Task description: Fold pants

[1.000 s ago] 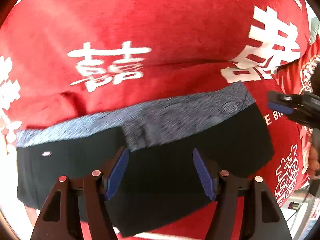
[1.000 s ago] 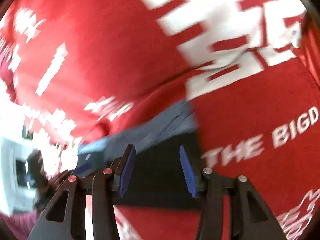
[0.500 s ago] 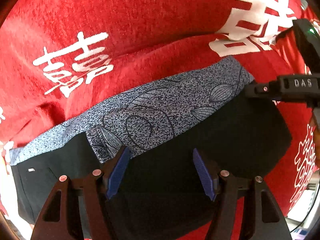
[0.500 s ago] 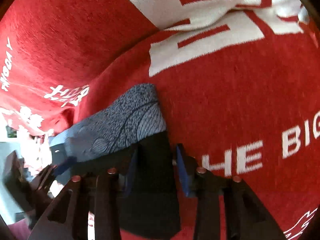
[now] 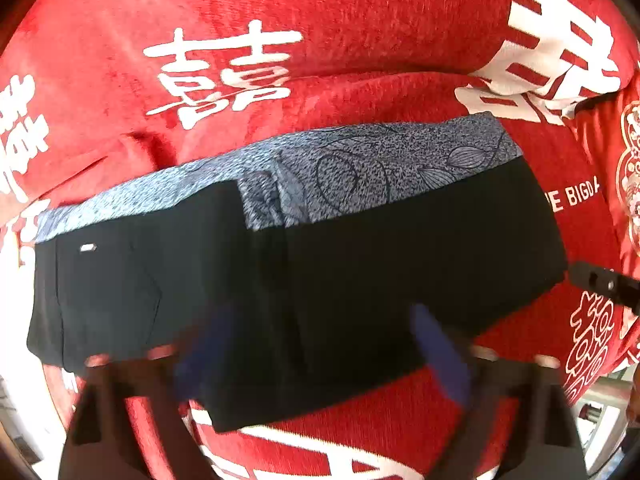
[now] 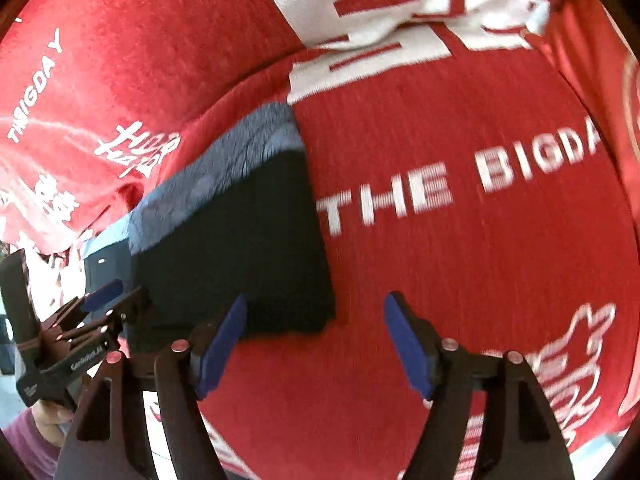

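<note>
The black pants (image 5: 360, 272) lie folded in a flat rectangle on the red blanket (image 5: 320, 40), with a grey-blue patterned waistband (image 5: 360, 168) along the far edge. My left gripper (image 5: 320, 348) is open and blurred, just above the near edge of the pants. My right gripper (image 6: 316, 344) is open and empty, at the right near corner of the pants (image 6: 240, 240), its left pad beside the fabric. The left gripper also shows in the right wrist view (image 6: 104, 300).
The red blanket (image 6: 440, 120) with white characters and lettering covers the whole surface and rises in a fold behind the pants. A person's hand in a purple sleeve (image 6: 36, 432) holds the left gripper. The blanket's near edge drops off at the bottom.
My right gripper has let go of the pants' right edge, opened and backed off to the near right. My left gripper has pulled back and up, showing the whole folded pants.
</note>
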Tool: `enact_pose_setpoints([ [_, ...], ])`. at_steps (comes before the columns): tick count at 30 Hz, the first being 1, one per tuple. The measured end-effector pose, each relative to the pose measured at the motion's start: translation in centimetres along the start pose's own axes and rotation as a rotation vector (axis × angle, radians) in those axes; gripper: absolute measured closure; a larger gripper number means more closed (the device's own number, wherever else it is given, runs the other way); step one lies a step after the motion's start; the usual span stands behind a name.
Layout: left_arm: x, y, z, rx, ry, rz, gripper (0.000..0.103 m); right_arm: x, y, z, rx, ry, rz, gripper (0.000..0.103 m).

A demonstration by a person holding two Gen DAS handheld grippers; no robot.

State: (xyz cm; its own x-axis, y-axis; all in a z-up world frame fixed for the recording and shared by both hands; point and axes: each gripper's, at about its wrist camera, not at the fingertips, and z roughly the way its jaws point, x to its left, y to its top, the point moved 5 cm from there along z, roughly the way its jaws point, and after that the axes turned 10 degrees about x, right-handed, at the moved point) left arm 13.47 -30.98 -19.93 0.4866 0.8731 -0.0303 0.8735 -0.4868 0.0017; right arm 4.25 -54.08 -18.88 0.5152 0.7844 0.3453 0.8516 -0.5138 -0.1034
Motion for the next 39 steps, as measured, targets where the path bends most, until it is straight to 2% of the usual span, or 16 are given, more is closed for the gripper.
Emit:
enact_pose_setpoints([
  [8,-0.3,-2.8,0.3,0.053,0.02,-0.041,0.004,2.2,-2.9,-0.1,0.033,0.021,-0.017,0.023],
  [12,0.3,-4.3,0.2,0.08,0.043,-0.064,0.004,3.8,-3.8,0.2,0.047,-0.012,-0.078,0.02],
  [19,2.4,-7.0,0.8,0.128,0.039,-0.155,0.004,6.5,-4.7,1.4,0.075,-0.086,-0.2,0.006],
  [23,3.6,-8.5,1.4,0.155,0.038,-0.168,0.004,7.7,-5.4,2.3,0.113,-0.105,-0.229,0.005],
  [27,5.3,-9.9,1.6,0.171,0.01,-0.184,0.004,9.0,-6.1,3.1,0.131,-0.109,-0.215,0.005],
  [30,6.9,-10.9,1.5,0.173,-0.006,-0.19,0.004,10.9,-6.7,3.4,0.127,-0.108,-0.229,0.005],
  [34,9.4,-12.2,1.1,0.165,-0.081,-0.214,0.004,13.5,-7.3,4.6,0.131,-0.12,-0.245,0.005],
  [39,12.3,-13.5,1.0,0.168,-0.11,-0.243,0.001,17.5,-8.4,6.4,0.143,-0.131,-0.28,0.005],
])
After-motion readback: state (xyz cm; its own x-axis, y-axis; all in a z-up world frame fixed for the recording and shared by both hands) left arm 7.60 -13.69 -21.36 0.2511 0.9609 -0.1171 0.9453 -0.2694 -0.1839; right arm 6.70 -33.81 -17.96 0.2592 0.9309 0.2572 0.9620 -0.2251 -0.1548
